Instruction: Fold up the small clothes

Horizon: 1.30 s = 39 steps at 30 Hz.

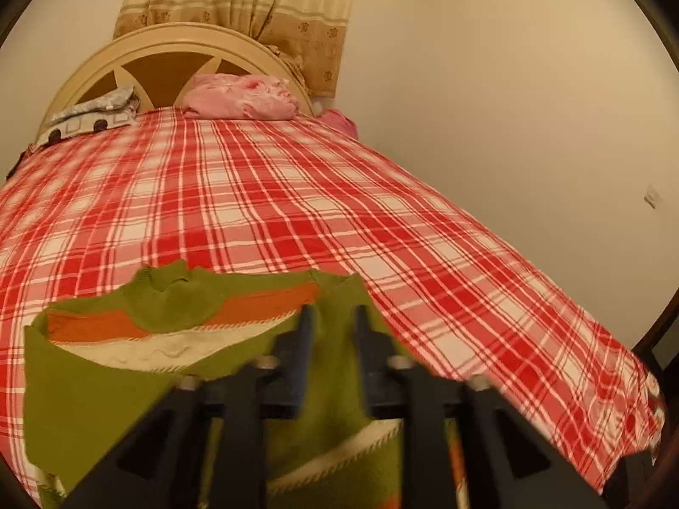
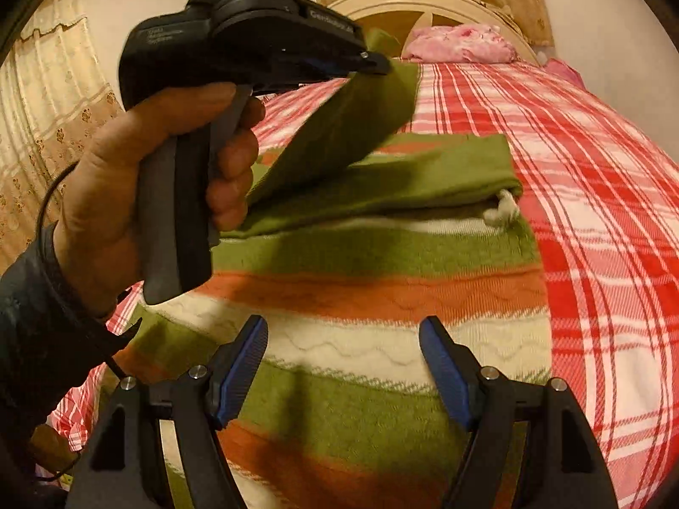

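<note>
Showing the left wrist view first: the left tongs (image 1: 335, 309) point down at a striped knit sweater (image 1: 169, 309) that lies spread on the plaid bed cover (image 1: 297, 191). Its neckline sits ahead of the tips and to their left. Green knit fills the gap between the parted jaws and runs beneath them. Whether the pads press on that knit cannot be told from this view.

Right wrist view: the right tongs (image 2: 343, 326) stand wide and released, nothing between the pads, with the sweater's cream and orange bands directly ahead of and under the tips. Beyond them, the person's hand (image 2: 140, 178) holds the left tongs, seen from the side. A green sleeve (image 2: 339, 127) rises from the sweater to meet those tips, lifted clear of the body below. Grip or mere contact is not resolved here either.

Handling, as judged: the knit appears soft, light and limp, likely to sag and stretch, not slide. A hold at a cuff, hem corner or shoulder seam, pinching both layers, should carry a fold cleanly.
</note>
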Motion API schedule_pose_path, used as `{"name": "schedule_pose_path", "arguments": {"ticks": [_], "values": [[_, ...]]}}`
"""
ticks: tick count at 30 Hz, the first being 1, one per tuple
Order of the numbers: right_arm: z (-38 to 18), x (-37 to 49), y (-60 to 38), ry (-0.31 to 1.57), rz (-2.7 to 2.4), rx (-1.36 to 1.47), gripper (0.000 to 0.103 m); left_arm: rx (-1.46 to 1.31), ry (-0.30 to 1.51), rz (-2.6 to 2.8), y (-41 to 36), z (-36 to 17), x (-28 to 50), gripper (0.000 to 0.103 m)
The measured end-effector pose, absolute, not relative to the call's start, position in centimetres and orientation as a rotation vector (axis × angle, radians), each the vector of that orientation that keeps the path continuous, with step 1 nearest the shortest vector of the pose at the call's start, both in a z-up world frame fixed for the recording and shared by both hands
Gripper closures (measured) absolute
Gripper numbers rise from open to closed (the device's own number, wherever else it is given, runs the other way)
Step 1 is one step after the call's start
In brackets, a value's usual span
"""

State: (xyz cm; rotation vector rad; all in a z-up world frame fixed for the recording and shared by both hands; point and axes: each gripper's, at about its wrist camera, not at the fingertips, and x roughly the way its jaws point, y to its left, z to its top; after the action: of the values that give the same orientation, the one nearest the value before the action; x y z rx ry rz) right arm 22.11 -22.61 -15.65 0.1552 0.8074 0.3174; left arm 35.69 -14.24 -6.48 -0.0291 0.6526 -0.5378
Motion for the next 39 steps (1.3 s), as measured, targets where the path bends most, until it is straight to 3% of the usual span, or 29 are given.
{"name": "schedule_pose_path", "arguments": {"ticks": [1, 2, 7, 9, 17, 23, 24, 25, 27, 35, 36, 37, 39], "values": [[-15.9, 22.0, -22.7, 0.812, 0.314, 0.158, 0.029, -0.024, 0.638, -0.531, -13.6, -6.2, 35.1, 0.035], [-16.0, 21.9, -22.8, 0.816, 0.312, 0.161, 0.029, -0.027, 0.606, -0.530, -12.3, -5.7, 33.9, 0.022], [-16.1, 21.5, -23.2, 0.816, 0.306, 0.167, 0.029, 0.074, 0.549, -0.393, -6.8, -5.9, 31.4, 0.014], [-15.8, 21.7, -23.2, 0.818, 0.310, 0.148, 0.029, 0.141, 0.554, -0.262, -3.7, -7.2, 31.4, 0.005], [-12.8, 26.9, -26.1, 0.782, 0.255, 0.207, 0.029, 0.066, 0.715, 0.148, 9.2, -13.9, 33.8, 0.004], [-13.9, 33.5, -27.4, 0.851, 0.145, 0.175, 0.029, -0.041, 0.808, 0.163, 10.8, -16.2, 34.9, 0.004], [-14.4, 34.2, -27.3, 0.872, 0.144, 0.175, 0.032, -0.020, 0.826, 0.163, 10.4, -16.5, 35.1, 0.004], [-14.8, 34.7, -27.3, 0.879, 0.133, 0.166, 0.046, -0.012, 0.826, 0.166, 10.1, -16.6, 35.1, 0.004], [-15.1, 34.8, -26.8, 0.879, 0.124, 0.143, 0.056, -0.017, 0.825, 0.184, 10.2, -16.8, 34.9, 0.000], [-15.6, 34.1, -25.5, 0.926, 0.186, 0.166, 0.059, -0.097, 0.855, 0.183, 11.7, -17.5, 34.7, 0.000], [-15.7, 34.1, -25.3, 0.932, 0.186, 0.153, 0.065, -0.085, 0.866, 0.183, 11.5, -17.6, 34.8, 0.000], [-15.8, 34.0, -25.1, 0.938, 0.188, 0.139, 0.082, -0.076, 0.871, 0.184, 11.3, -17.7, 34.9, 0.000], [-15.8, 33.9, -25.2, 0.931, 0.178, 0.133, 0.094, -0.067, 0.873, 0.188, 11.2, -17.8, 35.0, 0.000]]}}
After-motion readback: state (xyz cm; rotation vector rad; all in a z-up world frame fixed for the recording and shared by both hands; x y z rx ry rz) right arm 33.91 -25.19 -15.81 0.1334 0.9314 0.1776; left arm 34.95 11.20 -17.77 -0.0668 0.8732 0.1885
